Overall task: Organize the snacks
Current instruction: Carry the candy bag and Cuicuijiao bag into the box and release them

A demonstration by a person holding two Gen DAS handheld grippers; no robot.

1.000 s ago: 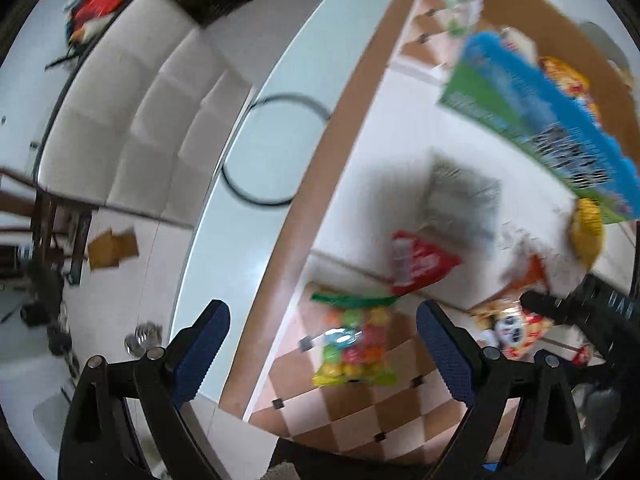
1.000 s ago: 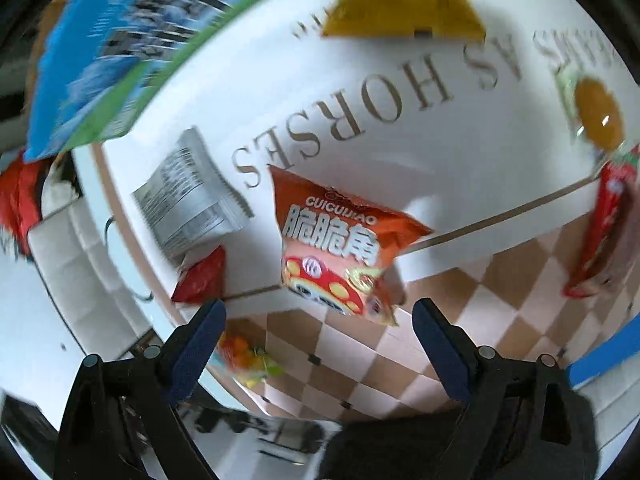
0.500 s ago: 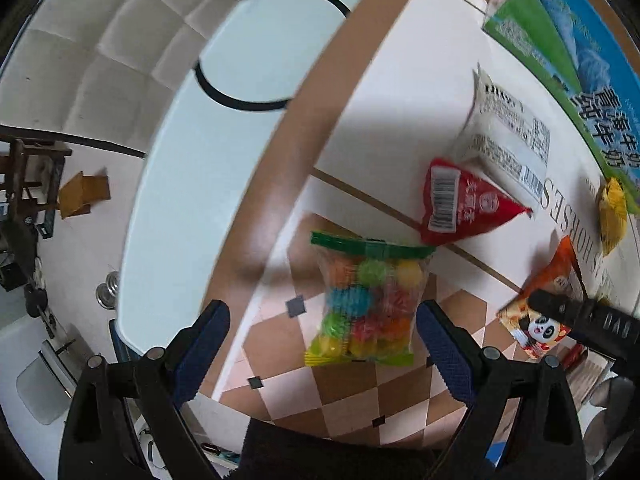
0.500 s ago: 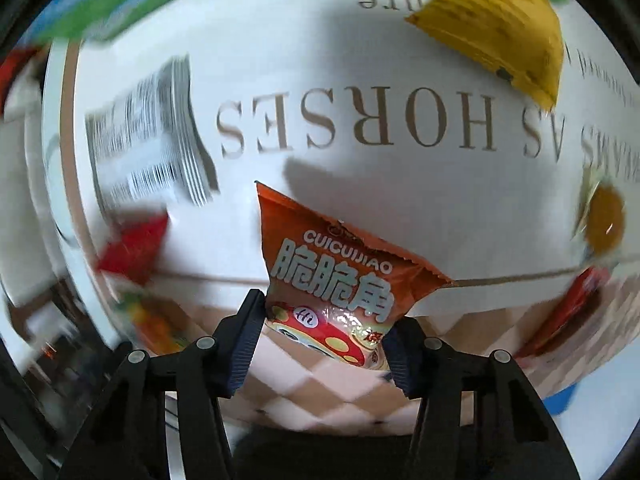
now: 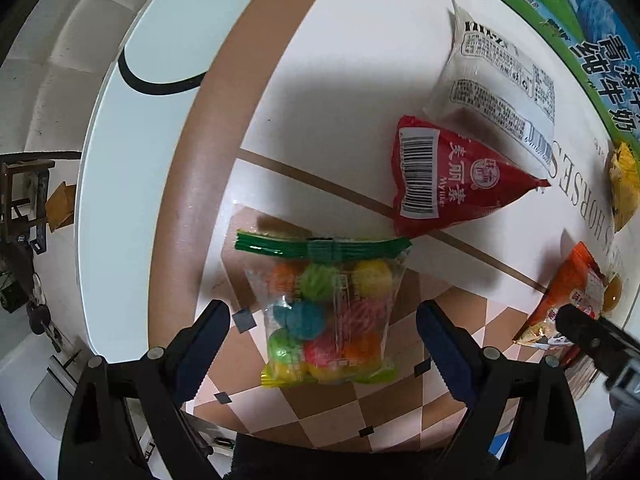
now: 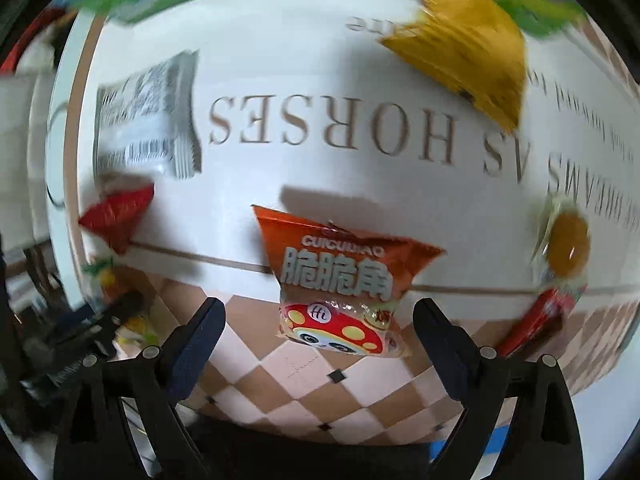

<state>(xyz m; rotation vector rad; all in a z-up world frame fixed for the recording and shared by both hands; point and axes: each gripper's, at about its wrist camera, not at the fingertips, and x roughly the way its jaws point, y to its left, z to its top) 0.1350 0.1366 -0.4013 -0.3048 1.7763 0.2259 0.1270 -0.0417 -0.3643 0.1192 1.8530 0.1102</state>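
The left hand-held gripper (image 5: pixel 322 334) is held with its jaws spread wide, and the clear candy bag (image 5: pixel 326 308) is seen lying flat between them on the surface (image 5: pixel 340 92), untouched by either finger; its green sealed top is turned away from the camera and its lower end rests on the checkered border. Just beyond it a red packet (image 5: pixel 452 182) is laid, its corner near the bag's seal, and a white packet (image 5: pixel 500 84) is found past that, touching or overlapping the red one. A green-and-blue carton (image 5: pixel 576 12) is placed along the far edge. The right hand-held gripper (image 6: pixel 318 338) is likewise spread open, with the orange snack bag (image 6: pixel 340 280) lying between the fingers but gripped by neither, across the brown line where the white part meets the checks. A yellow packet (image 6: pixel 468 44) is seen farther off, and a jelly cup (image 6: pixel 566 244) and a red stick packet (image 6: pixel 536 320) lie to the right, close together.
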